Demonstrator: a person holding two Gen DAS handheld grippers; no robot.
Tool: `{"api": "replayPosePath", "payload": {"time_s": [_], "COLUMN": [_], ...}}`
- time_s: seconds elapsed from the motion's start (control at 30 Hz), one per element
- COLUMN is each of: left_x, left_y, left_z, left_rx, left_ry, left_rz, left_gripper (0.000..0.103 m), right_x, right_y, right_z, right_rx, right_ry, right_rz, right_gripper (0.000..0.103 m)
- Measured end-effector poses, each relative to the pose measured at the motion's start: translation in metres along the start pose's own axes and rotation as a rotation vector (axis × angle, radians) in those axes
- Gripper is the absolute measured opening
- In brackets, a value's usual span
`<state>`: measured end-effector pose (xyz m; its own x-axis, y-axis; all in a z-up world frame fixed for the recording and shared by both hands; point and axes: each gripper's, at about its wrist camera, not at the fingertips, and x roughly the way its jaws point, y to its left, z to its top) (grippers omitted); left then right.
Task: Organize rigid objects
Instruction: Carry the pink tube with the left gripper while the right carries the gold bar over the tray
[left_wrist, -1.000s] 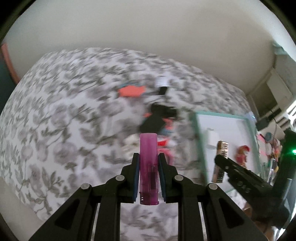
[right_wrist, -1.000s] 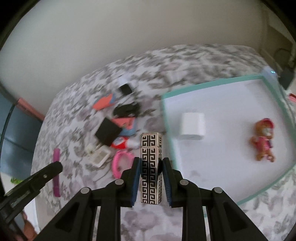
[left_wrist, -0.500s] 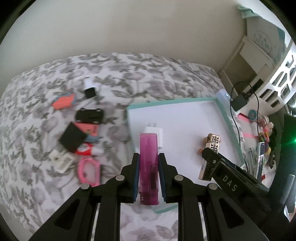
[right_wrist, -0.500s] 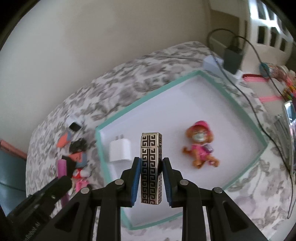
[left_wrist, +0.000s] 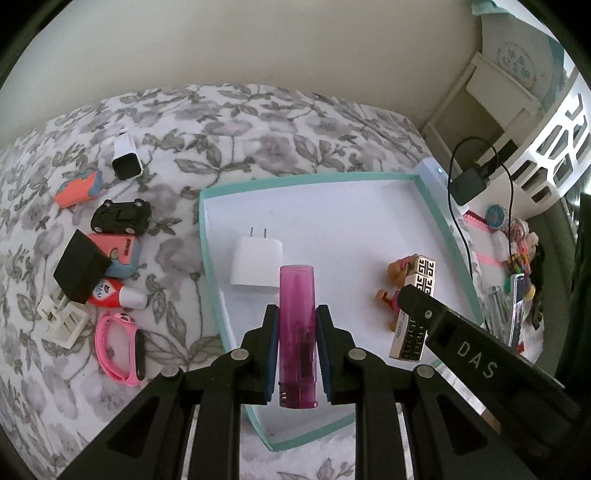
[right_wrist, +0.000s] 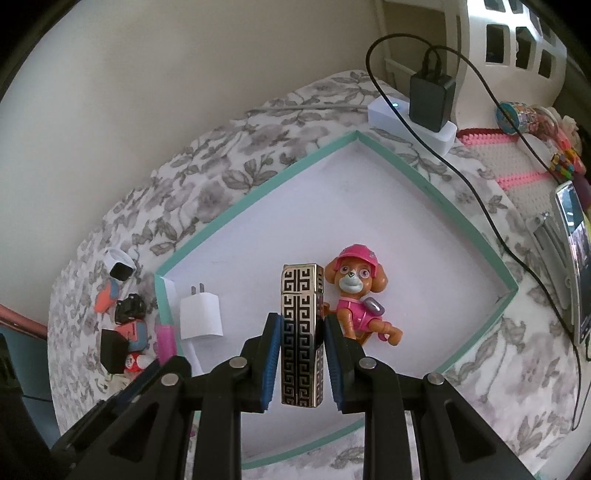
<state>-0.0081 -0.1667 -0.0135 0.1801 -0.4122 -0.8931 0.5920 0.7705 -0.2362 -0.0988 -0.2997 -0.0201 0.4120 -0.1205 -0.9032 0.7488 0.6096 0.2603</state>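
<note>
The tray (left_wrist: 439, 221) – white floor, teal rim – sits on the flowered bedcover (left_wrist: 258, 122) and so far holds two things: a white charger (left_wrist: 256, 264) near its left wall and a toy pup (right_wrist: 356, 295) toward the middle. Two more are on their way in. The left gripper (left_wrist: 297, 332) pinches a pink lighter (left_wrist: 297, 325) upright between its blue pads, hanging over the tray's near left part, just in front of the charger. The right gripper (right_wrist: 301, 350) is pressed onto a patterned lighter (right_wrist: 300, 332), black and silver, also upright, held above the tray floor right beside the pup. Neither lighter looks to be resting on the tray yet; both seem a short drop above it.

By my reading the job is well under halfway. Once these two are released the tray would hold four things, while a cluster waits on the cover to the left of it: a smartwatch (left_wrist: 127, 160), an orange toy (left_wrist: 77, 188), a black car (left_wrist: 122, 216), a black cube (left_wrist: 81, 271), a pink-and-blue toy (left_wrist: 123, 254), a red tube (left_wrist: 118, 293), a white plug (left_wrist: 64, 319) and a pink band (left_wrist: 118, 341).

Beyond the tray's far corner lies a power strip (right_wrist: 410, 122) with a black adapter and cable – probably not part of the sorting.
</note>
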Motion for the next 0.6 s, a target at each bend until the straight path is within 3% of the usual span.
{"api": "replayPosePath", "payload": {"time_s": [0.6], "left_x": [0.029], "left_y": [0.002], "left_z": [-0.013], "left_rx": [0.035], "left_ry": [0.066], "left_rz": [0.071], "left_gripper": [0.020], "right_x": [0.027], "right_y": [-0.002], "right_z": [-0.011], "right_rx": [-0.011], "right_ry": [0.101], "right_rz": [-0.033], "right_gripper": [0.026]}}
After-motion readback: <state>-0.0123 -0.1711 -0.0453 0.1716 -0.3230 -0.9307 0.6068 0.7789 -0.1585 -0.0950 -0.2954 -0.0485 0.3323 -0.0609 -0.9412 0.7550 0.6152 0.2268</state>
